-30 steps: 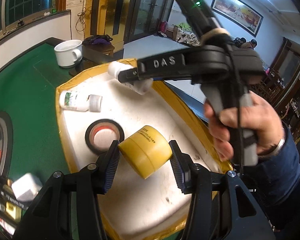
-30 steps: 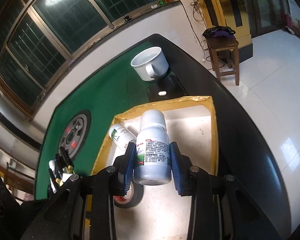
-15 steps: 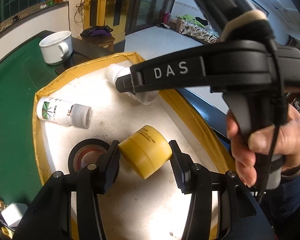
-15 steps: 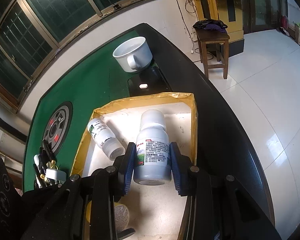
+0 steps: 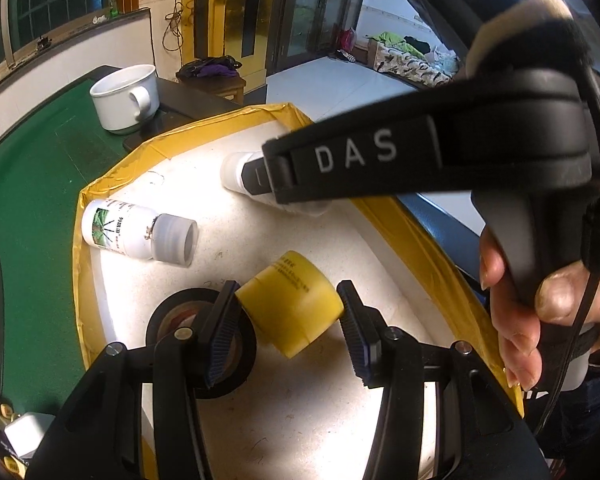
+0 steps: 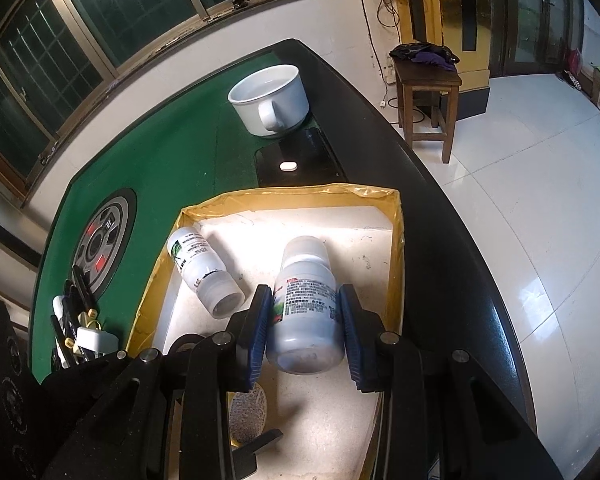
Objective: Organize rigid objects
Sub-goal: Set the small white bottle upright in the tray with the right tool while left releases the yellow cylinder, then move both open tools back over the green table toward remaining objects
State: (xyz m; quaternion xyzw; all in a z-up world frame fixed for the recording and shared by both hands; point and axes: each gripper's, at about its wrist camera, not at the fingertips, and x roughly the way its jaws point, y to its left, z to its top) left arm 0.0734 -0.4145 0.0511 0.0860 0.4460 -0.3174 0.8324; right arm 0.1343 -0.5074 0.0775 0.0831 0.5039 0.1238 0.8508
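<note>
Both pairs of jaws are clamped on containers over the yellow-rimmed tray [image 5: 112,172]. Left gripper [image 5: 288,316] pinches a yellow jar [image 5: 290,304] between its blue pads, the jar tilted on its side just above the tray's white floor, near the middle. Beside its left finger a black tape roll [image 5: 168,312] lies flat on the tray floor, partly hidden by that finger. Right gripper [image 6: 304,326] squeezes a white bottle [image 6: 306,304] with a printed label, cap pointing to the far side, over the right half of the tray; from the left wrist view only the bottle's cap end shows, past the gripper's black body, which a hand [image 5: 540,308] holds. A second white bottle [image 5: 136,232] lies on its side at the tray's far left, cap toward the centre. Beyond the tray, a white mug [image 6: 270,98] stands on the green table [image 6: 160,160]. A wooden stool [image 6: 426,88] stands on the tiled floor to the far right.
</note>
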